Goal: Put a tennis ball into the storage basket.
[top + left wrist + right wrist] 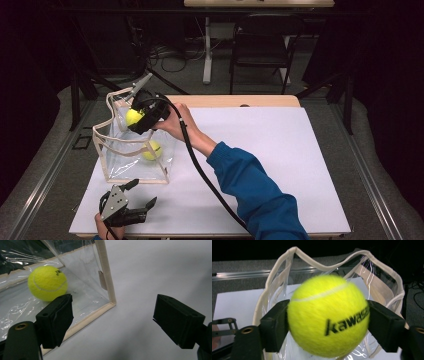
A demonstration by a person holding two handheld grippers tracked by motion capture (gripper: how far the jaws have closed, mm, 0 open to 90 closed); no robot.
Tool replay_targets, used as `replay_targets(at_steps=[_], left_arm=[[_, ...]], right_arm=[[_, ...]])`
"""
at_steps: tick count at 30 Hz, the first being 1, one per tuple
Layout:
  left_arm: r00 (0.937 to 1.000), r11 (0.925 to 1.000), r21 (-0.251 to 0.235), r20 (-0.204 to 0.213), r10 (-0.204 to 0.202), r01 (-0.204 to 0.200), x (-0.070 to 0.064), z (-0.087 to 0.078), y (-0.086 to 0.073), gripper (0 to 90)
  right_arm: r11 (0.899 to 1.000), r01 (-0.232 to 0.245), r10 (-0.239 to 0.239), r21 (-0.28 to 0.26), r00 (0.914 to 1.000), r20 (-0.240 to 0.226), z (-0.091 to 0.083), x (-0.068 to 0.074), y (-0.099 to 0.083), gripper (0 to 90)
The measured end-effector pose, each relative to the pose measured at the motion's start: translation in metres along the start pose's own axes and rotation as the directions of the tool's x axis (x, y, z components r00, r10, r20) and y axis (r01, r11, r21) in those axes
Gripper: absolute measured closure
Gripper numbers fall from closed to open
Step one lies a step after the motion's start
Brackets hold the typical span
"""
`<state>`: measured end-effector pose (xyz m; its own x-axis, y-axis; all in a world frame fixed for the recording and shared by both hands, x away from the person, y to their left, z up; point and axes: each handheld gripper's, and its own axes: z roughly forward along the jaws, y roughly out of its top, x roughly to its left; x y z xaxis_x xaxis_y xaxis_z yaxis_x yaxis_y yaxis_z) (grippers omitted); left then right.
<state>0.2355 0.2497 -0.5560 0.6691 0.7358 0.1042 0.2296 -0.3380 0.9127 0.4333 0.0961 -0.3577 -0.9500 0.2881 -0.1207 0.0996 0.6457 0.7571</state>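
Clamped between my right gripper's (327, 317) jaws: a yellow tennis ball (328, 315), black "kawasa" lettering visible, held above the open mouth of the clear bag (384, 287). From the high view, right gripper (142, 117) sits over the bag's (112, 170) top, far-left part of the white table sheet (280, 150). Second tennis ball (152, 150) lies inside on the bag's floor. My left gripper (142, 195) rests low near the table's front edge, jaws spread wide, holding nothing, just beside the bag's near corner (111, 303).
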Motion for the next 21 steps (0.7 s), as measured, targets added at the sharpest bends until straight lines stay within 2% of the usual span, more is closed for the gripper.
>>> replay_targets(at_steps=[2, 11, 21], left_arm=[[1.0000, 1.0000, 0.003, -0.002, 0.000, 0.000, 0.000, -0.001, 0.000, 16.1], [1.0000, 1.0000, 0.003, 0.001, 0.004, -0.004, 0.000, 0.000, 0.000, 16.1], [1.0000, 1.0000, 0.009, 0.003, 0.004, -0.004, -0.001, 0.001, 0.000, 16.1]], right_arm=[[1.000, -0.003, 0.003, -0.018, 0.9999, 0.014, -0.004, 0.000, 0.000, 11.9], [0.997, -0.016, 0.016, -0.081, 0.9999, -0.002, -0.030, -0.004, -0.008, 6.0], [0.998, -0.030, 0.029, -0.050, 0.9993, -0.022, -0.044, -0.004, -0.029, 0.6]])
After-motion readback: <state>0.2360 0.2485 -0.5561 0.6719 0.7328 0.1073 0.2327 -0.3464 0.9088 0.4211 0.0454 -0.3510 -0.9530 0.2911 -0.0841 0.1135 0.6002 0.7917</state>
